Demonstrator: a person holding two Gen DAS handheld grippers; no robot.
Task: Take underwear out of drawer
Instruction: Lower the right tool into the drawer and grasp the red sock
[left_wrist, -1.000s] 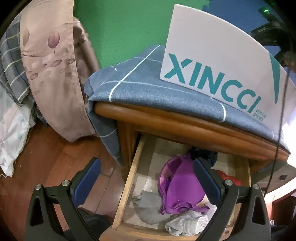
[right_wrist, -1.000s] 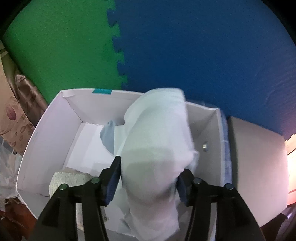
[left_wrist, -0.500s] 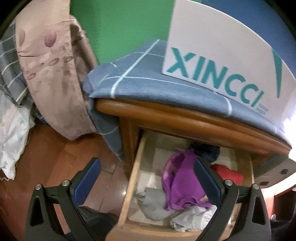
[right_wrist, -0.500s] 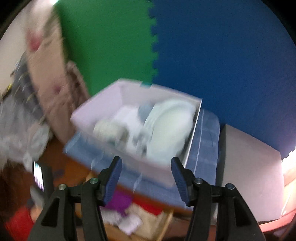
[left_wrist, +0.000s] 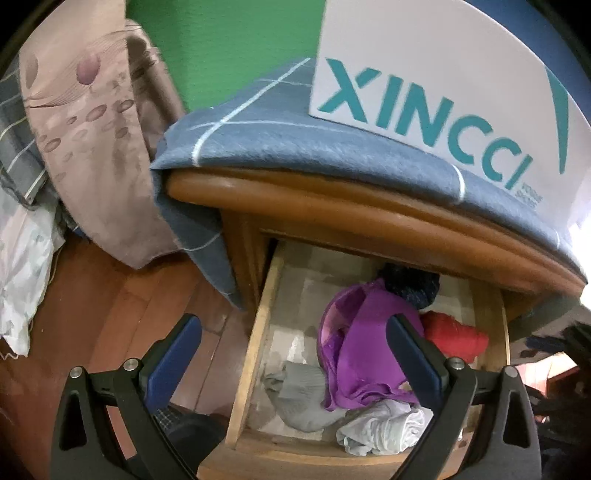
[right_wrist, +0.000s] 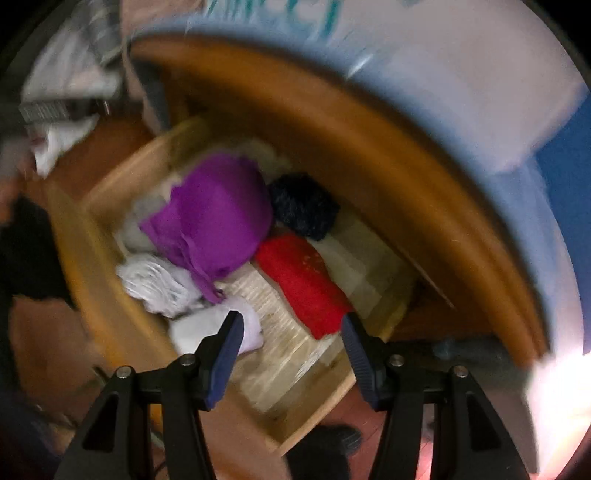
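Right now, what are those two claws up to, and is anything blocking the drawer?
Both claws open, empty. Right claw over open drawer. Purple garment, red piece inside. Nothing blocking.

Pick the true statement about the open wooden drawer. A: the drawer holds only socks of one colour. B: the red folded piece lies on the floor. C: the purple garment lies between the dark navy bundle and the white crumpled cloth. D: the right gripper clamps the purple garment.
C: in the open wooden drawer the purple garment lies between the dark navy bundle behind it and the white crumpled cloth in front.
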